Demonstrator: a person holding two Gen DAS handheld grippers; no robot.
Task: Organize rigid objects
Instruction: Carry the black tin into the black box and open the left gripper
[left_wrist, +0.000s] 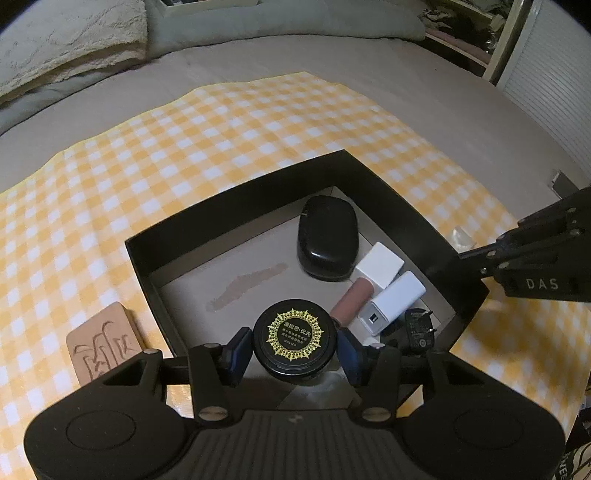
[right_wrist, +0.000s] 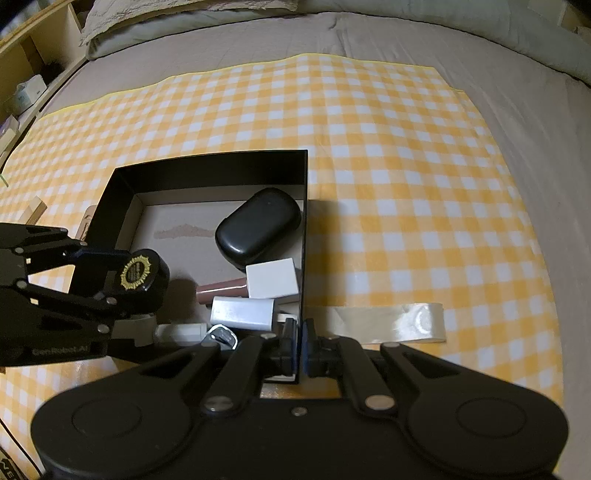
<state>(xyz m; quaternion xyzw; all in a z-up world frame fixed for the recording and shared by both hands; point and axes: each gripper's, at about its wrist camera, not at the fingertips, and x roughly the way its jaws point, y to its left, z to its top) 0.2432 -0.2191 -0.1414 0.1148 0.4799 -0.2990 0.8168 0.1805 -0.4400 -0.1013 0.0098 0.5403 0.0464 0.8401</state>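
Observation:
A round black jar (left_wrist: 294, 334) with a gold emblem on its lid sits between the pads of my left gripper (left_wrist: 294, 351), which is shut on it. The jar hangs over the near left part of the open black box (left_wrist: 236, 192), above its pale floor. The right wrist view shows the jar (right_wrist: 142, 275) in the left gripper (right_wrist: 110, 284) inside the box's (right_wrist: 210, 162) left side. My right gripper (right_wrist: 300, 343) is shut on the box's right wall, and it also shows from the side (left_wrist: 461, 255).
Inside the box lie a black oval case (left_wrist: 327, 240), a white block (left_wrist: 380, 267), a white charger (left_wrist: 395, 301), a brown lip tube (left_wrist: 347, 302) and a black plug (left_wrist: 419, 328). A carved wooden block (left_wrist: 103, 343) lies left of the box on the yellow checked cloth (left_wrist: 184, 147). A tape strip (right_wrist: 391, 321) lies on the right.

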